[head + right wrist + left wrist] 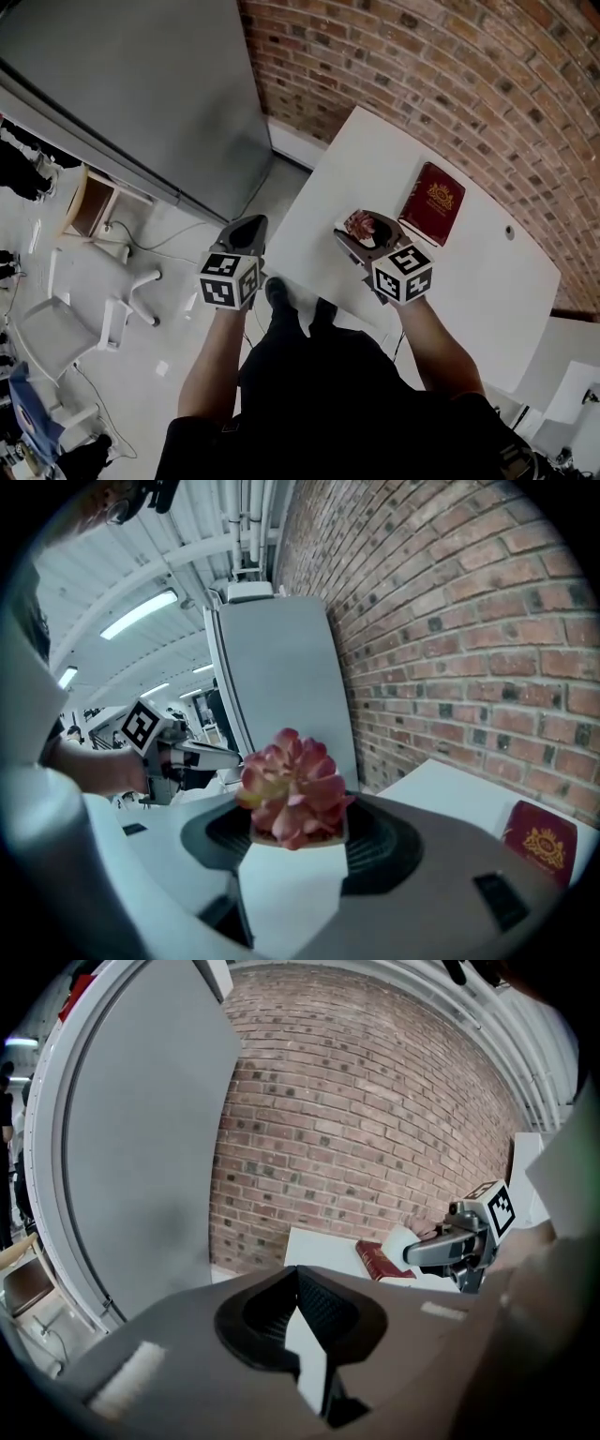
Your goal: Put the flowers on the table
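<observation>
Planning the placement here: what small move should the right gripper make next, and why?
Probably lower the right gripper straight down. It is shut on the potted flower above a bare part of the white table, just beside the red book. Whether the pot already touches down is unclear.

Plenty of bare counter open on either side of the red book, with only the brick wall closing off the far edge.

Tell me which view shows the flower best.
Right gripper view: the pink flower sits large at centre, in the right gripper. Head view shows it small, from above; left gripper view leaves it unclear.
</observation>
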The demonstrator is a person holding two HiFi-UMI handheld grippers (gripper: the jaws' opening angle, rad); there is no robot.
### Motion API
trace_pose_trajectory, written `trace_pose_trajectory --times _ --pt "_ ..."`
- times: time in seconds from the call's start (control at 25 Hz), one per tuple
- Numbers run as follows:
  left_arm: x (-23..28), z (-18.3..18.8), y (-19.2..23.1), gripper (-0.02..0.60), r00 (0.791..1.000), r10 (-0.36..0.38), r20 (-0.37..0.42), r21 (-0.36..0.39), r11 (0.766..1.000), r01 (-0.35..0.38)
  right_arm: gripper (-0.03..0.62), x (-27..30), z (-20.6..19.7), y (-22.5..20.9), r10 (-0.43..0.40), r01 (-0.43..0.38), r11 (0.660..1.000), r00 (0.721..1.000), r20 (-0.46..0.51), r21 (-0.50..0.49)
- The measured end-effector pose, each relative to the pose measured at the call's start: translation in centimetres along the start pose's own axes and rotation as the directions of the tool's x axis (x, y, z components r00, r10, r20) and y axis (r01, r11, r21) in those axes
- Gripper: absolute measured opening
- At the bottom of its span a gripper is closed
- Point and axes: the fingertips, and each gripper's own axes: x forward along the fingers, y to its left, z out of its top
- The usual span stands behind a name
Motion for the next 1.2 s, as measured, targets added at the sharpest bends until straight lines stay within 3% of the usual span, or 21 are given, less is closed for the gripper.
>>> trace_pose_trajectory --times 0.52,1.0,1.2 --pt "1.0 -3.7 1.8 0.011 0.996 -0.06 -0.063 -0.036 0.998 0.058 0.267 8.8 -5.8 3.5 0.063 -0.076 0.995 0.983 -0.17 -0.067" --pt "1.1 -5.5 3.8 0.011 0.991 -0.069 -0.118 -0.059 0.996 0.062 0.267 14.1 -11.9 3.7 0.043 -0.08 0.988 0.963 -0.268 -0.129" --pt "1.0 -5.6 4.2 0.011 0.99 -0.07 -0.125 -0.065 0.996 0.062 0.267 14.8 -13.3 3.3 0.0 -0.045 0.987 0.958 -0.285 -0.152"
